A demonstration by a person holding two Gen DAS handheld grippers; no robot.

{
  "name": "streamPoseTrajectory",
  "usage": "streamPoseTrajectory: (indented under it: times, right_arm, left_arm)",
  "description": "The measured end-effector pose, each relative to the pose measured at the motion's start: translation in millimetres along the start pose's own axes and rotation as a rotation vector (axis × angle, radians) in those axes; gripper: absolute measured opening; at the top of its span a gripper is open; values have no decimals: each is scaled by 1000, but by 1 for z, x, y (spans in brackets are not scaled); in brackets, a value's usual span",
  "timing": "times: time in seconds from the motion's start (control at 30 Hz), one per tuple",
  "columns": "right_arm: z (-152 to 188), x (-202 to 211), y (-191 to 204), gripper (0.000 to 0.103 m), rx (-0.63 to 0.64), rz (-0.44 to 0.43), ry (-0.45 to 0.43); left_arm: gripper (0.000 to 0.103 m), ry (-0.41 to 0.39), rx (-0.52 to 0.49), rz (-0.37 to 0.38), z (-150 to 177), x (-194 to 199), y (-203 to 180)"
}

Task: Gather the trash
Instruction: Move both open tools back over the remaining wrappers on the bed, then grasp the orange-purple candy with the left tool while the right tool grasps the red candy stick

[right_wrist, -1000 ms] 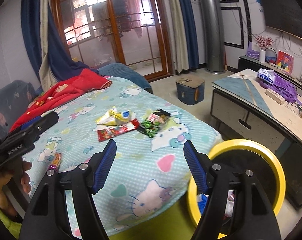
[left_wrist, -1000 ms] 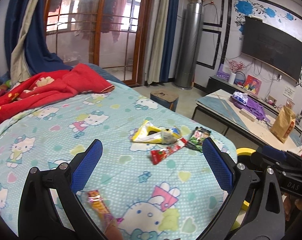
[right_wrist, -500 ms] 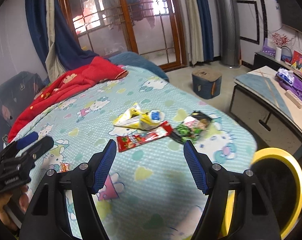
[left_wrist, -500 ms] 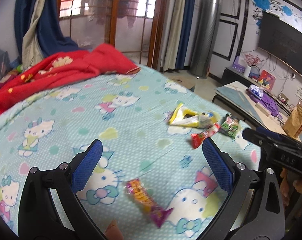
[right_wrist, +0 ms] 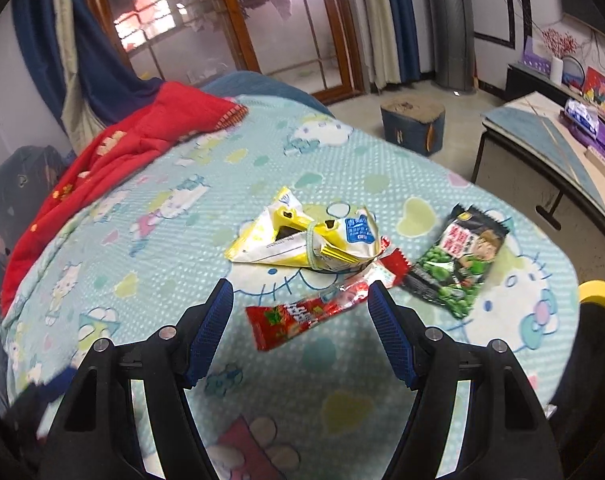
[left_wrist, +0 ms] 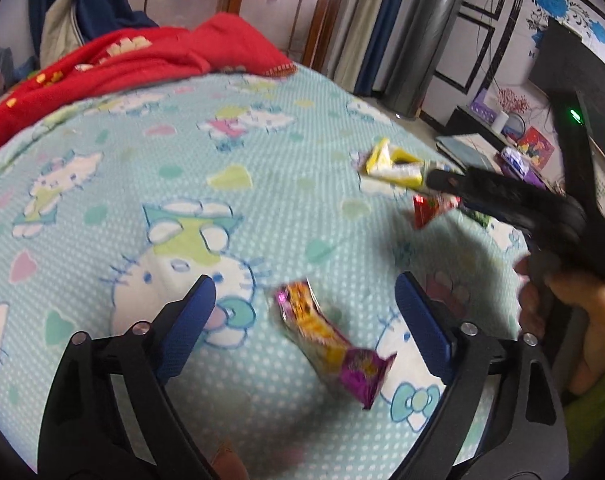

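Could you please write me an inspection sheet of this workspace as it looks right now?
Surface: bed sheet, pale blue with a cartoon cat print.
Job's things: yellow wrapper, red wrapper and green snack packet lie clustered; orange-purple wrapper lies apart.
Bin: yellow rim at the bed's edge.
Clutter: red blanket bunched at the far end.
Grippers: left gripper open, over the orange-purple wrapper; right gripper open, over the red wrapper. Neither holds anything.
Cables: wires on the far wall.
Surroundings: glass doors, blue stool, low table.
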State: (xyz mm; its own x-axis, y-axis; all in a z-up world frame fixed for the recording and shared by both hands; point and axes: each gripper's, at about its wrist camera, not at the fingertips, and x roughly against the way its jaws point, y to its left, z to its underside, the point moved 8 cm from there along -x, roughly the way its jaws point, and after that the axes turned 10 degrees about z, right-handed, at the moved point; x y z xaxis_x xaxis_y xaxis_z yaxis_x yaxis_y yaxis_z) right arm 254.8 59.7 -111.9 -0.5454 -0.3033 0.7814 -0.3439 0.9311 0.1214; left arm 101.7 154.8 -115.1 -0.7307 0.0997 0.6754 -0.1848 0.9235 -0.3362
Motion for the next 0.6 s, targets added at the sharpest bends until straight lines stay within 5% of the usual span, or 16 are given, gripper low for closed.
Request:
streamPoseTrajectory:
  times: [0.1,0.37,0.6]
  right_arm:
    - [5,-17,-3,66,-56,1,57]
    - [19,-17,-18,34,-59,10,46]
    - [36,-3,-33,20,-72,-53,58]
  left_arm:
    - [78,25,5,11,7,-5,-3]
    - [69,51,-26,19,15,-11,-13]
    - [57,73,-50,47,18,-15,-22]
